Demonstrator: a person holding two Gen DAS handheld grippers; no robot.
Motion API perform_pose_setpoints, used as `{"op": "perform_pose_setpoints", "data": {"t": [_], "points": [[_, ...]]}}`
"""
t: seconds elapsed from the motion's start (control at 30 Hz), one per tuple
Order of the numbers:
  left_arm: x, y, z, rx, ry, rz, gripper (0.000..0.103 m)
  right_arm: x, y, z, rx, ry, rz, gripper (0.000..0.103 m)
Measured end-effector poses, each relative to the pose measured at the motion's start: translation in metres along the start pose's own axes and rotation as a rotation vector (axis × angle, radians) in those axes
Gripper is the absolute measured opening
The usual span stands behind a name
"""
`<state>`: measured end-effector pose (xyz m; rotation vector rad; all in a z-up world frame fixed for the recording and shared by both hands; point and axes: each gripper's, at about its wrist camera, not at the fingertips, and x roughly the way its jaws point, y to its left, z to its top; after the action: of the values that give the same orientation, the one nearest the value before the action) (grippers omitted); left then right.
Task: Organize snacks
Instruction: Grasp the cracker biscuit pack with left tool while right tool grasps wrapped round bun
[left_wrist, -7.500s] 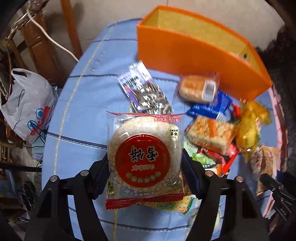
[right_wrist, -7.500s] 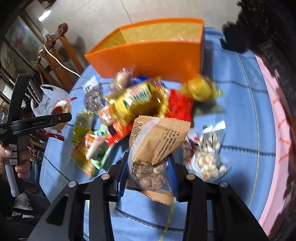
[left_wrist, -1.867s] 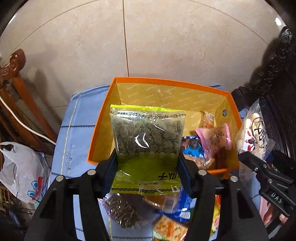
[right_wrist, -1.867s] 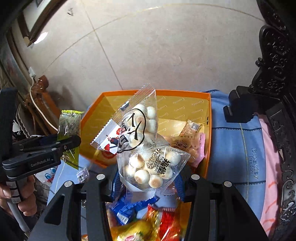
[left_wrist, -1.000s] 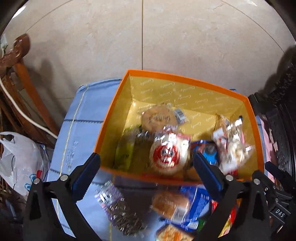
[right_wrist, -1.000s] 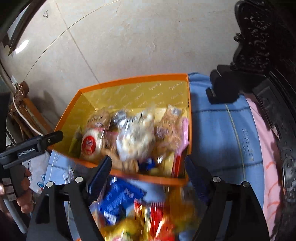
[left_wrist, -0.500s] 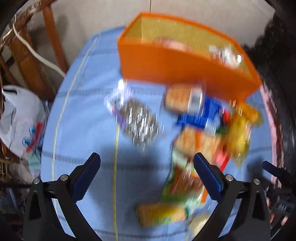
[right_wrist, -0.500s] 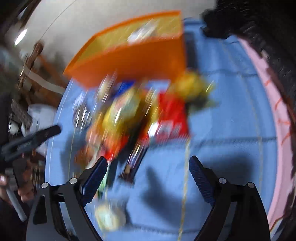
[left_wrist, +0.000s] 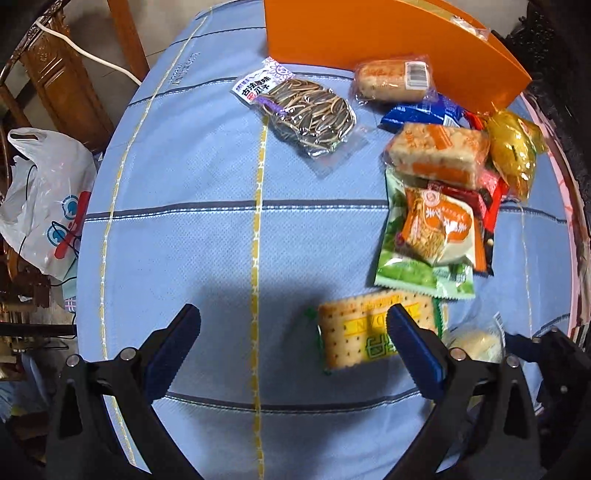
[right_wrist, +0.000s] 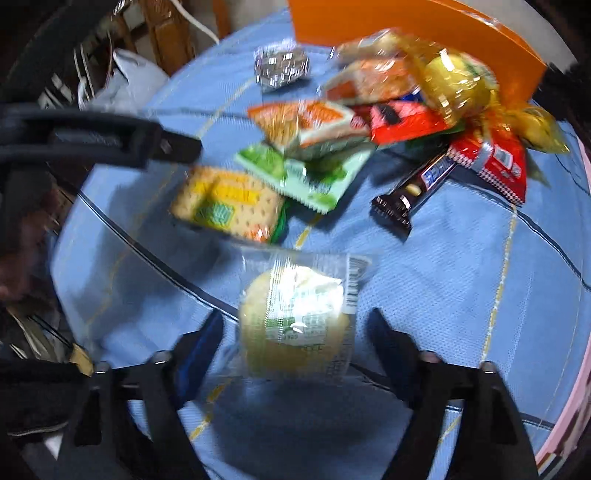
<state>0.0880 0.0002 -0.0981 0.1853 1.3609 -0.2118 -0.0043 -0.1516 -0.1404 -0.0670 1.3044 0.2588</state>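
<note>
An orange box (left_wrist: 369, 33) stands at the far end of the blue tablecloth; it also shows in the right wrist view (right_wrist: 406, 40). Loose snack packs lie in front of it. My left gripper (left_wrist: 291, 332) is open and empty, low over the cloth, with its right finger over a yellow cracker pack (left_wrist: 369, 332). My right gripper (right_wrist: 295, 336) is open, with a clear-wrapped pale round cake (right_wrist: 295, 325) lying between its fingers. The cracker pack (right_wrist: 229, 206) lies just beyond the cake. The right wrist view is blurred.
A sunflower-seed pack (left_wrist: 306, 110), a bread pack (left_wrist: 391, 79), an orange rice-cake pack (left_wrist: 439, 155), green and orange packs (left_wrist: 428, 240), a yellow bag (left_wrist: 513, 151) and a dark chocolate bar (right_wrist: 413, 192) lie on the cloth. A white plastic bag (left_wrist: 44, 199) hangs off the left.
Both grippers have dropped their packs into the orange box, opened, and swung back down toward the near snacks. The right gripper now straddles the round cake.
</note>
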Motion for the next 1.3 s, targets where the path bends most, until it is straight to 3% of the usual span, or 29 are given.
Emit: {"op": "perform_pose_setpoints", "data": {"t": [0.03,0.17,0.27,0.47,0.7,0.77,0.87,0.9,0.93,1.0,1.3], "points": [[0.0,-0.001,-0.001,0.003,-0.001,0.001,0.099,0.004,0.003,-0.001,-0.008,0.004,-0.005,0.058],[-0.003,-0.012,-0.008,0.069,-0.03,-0.034,0.099,-0.006,-0.008,-0.003,0.054,-0.036,0.009,0.055],[-0.003,-0.037,-0.019,0.235,-0.067,-0.02,0.099,-0.02,-0.037,-0.006,0.168,-0.064,0.025,0.055],[0.015,-0.076,-0.025,0.403,-0.055,-0.017,0.099,-0.036,-0.081,-0.022,0.314,-0.083,0.013,0.056],[0.036,-0.097,-0.011,0.38,-0.021,-0.038,0.099,-0.042,-0.095,-0.033,0.323,-0.084,0.014,0.056],[0.042,-0.098,-0.008,0.384,-0.003,-0.046,0.095,-0.043,-0.096,-0.034,0.32,-0.08,0.011,0.056],[0.04,-0.095,-0.01,0.388,-0.013,-0.087,0.073,-0.045,-0.091,-0.035,0.32,-0.079,0.01,0.056],[0.036,-0.096,-0.01,0.396,-0.022,-0.094,0.054,-0.046,-0.093,-0.036,0.318,-0.078,0.012,0.056],[0.032,-0.095,-0.011,0.392,-0.025,-0.087,0.046,-0.047,-0.093,-0.035,0.314,-0.078,0.013,0.056],[0.027,-0.091,-0.015,0.353,0.0,-0.094,0.046,-0.047,-0.09,-0.03,0.303,-0.083,0.018,0.056],[-0.018,-0.063,-0.014,0.24,-0.05,-0.118,0.046,-0.059,-0.083,-0.011,0.243,-0.119,0.057,0.056]]}}
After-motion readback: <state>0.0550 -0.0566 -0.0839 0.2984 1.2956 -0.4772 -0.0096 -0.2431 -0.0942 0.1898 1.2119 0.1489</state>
